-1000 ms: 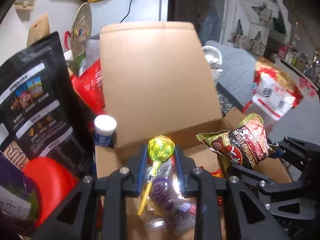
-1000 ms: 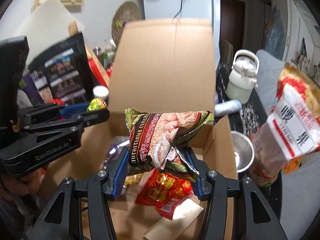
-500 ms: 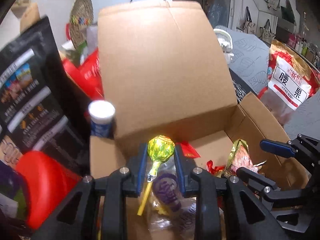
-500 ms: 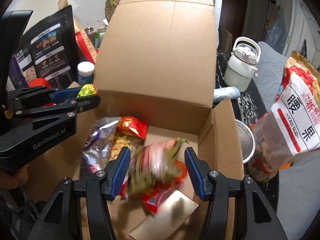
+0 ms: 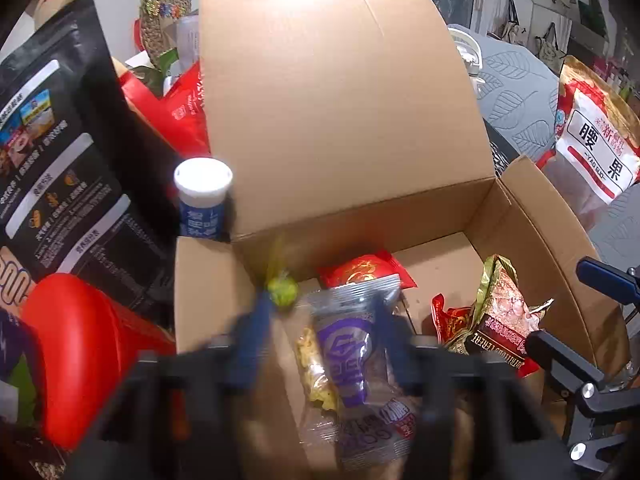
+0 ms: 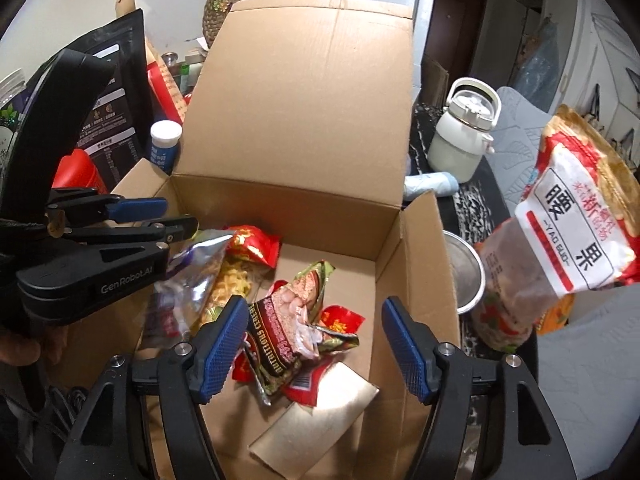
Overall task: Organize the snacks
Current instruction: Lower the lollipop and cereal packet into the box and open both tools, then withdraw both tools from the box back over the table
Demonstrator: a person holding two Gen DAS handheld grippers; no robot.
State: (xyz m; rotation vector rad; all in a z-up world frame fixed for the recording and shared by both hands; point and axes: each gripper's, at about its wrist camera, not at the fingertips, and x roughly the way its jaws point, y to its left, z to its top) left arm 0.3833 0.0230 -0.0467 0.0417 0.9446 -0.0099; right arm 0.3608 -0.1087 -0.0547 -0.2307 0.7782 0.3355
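1. The left gripper [image 5: 320, 332] hung over the near left corner of the cardboard box [image 5: 532, 216], and its jaws had just been opening. They stood well apart, blurred in their own view. The yellow-green lollipop [image 5: 282, 291] sat close to the left finger's tip, and whether it still touched that finger could not be told.
2. The right gripper [image 6: 316, 344] also had jaws that had just been opening. They stood wide with nothing pressed between the blue pads [image 6: 224, 344]. The cereal packet [image 6: 292, 324] lay below them on the box floor, on top of a red packet [image 6: 340, 318].
3. Risk, as a judgement: the lollipop was close to the box's left wall and might catch on the finger or the purple snack bag [image 5: 352, 356], so it could ride back up on withdrawal.
4. Risk: the two grippers worked near each other inside one box. A careless lift could knock one against the other, or against the tall upright flap [image 6: 304, 92].
5. Risk: the cashew bag [image 6: 576, 236] stood just beside the box's right wall, so a sideways swing of the right gripper could tip it.
6. Compared with a second before: the lollipop was no longer clamped between shut left jaws, and the cereal packet had gone from the right gripper's hold to the box floor. Both views looked more steeply into the box
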